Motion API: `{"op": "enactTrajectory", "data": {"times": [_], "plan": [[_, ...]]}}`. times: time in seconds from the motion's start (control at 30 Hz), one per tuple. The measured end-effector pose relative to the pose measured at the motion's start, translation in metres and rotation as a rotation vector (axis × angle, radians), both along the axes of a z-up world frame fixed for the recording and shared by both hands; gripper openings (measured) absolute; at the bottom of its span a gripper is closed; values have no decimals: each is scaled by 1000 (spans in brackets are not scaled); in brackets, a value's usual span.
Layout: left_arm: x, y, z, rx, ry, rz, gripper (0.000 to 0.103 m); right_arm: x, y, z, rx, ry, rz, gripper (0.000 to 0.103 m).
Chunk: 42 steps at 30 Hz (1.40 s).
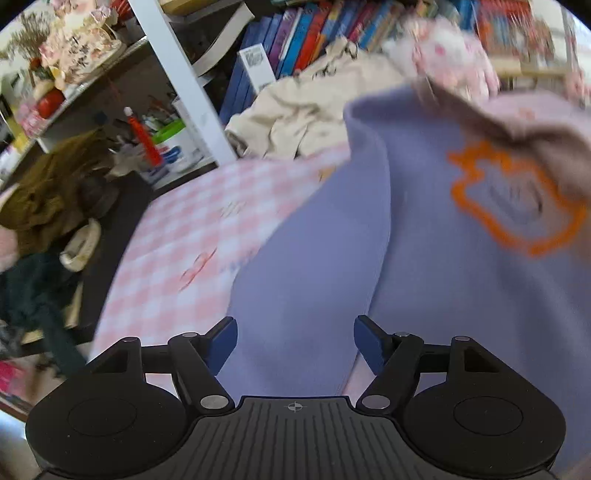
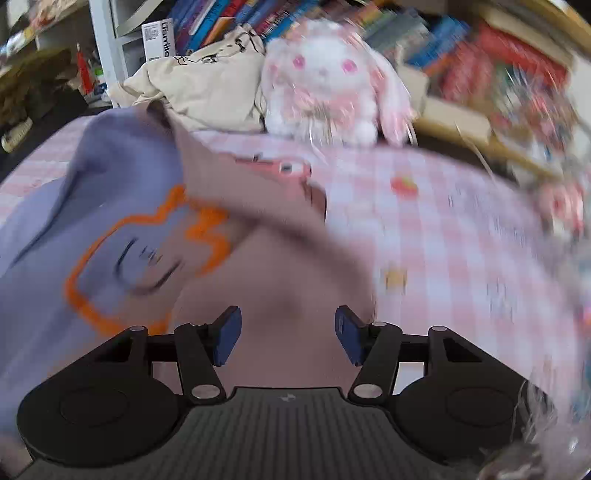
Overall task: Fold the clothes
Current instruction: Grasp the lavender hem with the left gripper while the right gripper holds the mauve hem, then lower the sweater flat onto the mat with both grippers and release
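A lavender sweatshirt (image 1: 424, 266) with an orange outline print (image 1: 517, 199) lies on the pink checked cloth (image 1: 192, 236). A pinkish part of the garment (image 2: 280, 251) is folded across it over the print (image 2: 147, 254). My left gripper (image 1: 294, 341) hovers open over the lavender body, with nothing between its blue pads (image 1: 223, 341). My right gripper (image 2: 287, 338) is open above the pinkish fold, holding nothing. The picture is motion-blurred.
A beige garment (image 2: 207, 88) is heaped at the far edge beside a white-and-pink plush rabbit (image 2: 328, 88). Bookshelves (image 1: 332, 29) stand behind. A white shelf post (image 1: 184, 81) and dark clothes on a chair (image 1: 55, 192) are at left. Checked cloth (image 2: 461, 229) lies bare at right.
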<state>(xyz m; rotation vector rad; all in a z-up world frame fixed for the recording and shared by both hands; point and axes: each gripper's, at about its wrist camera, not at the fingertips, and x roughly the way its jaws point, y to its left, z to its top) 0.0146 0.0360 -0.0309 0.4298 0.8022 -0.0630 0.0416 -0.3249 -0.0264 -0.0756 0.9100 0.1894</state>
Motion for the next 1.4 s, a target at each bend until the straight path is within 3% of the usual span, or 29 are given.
{"op": "enactTrajectory", "data": {"times": [0.23,0.43,0.47,0.5,0.57,0.63,0.73,0.8,0.93,0.97,1.03,1.1,1.2,1.33,1.4], "plan": [[-4,-4,-25,89,12,-54,73,-46,-9,-9,56,68,-165,54],[13,1,-27,40,15,-72,70,-68,-21,-17,152,123,-304,53],[17,4,-26,10,29,-63,55,-71,-23,-19,166,130,-321,52],[21,7,-26,-22,44,-53,29,-73,-24,-21,174,136,-334,52],[33,17,-24,-82,81,-15,1,-76,-23,-24,159,145,-341,40],[46,34,-12,-160,78,34,0,-77,-18,-25,97,143,-314,29],[69,61,24,-239,-30,101,0,-78,-11,-26,1,137,-253,13],[97,75,40,-187,-89,156,0,-77,-9,-26,-21,135,-217,7],[134,85,56,-76,-120,302,4,-73,-2,-27,-97,132,-139,5],[125,77,57,-112,-118,253,7,-72,0,-27,-117,130,-119,4],[105,63,61,-185,-114,152,24,-72,3,-28,-149,124,-85,4],[76,45,50,-242,-91,61,49,-73,6,-28,-184,118,-47,4],[35,17,24,-298,-39,-23,51,-68,10,-31,-295,98,27,1],[16,-2,12,-211,11,-50,51,-38,-2,-37,-436,75,88,1],[7,-12,7,-166,36,-63,51,-14,-20,-32,-414,88,44,1]]}}
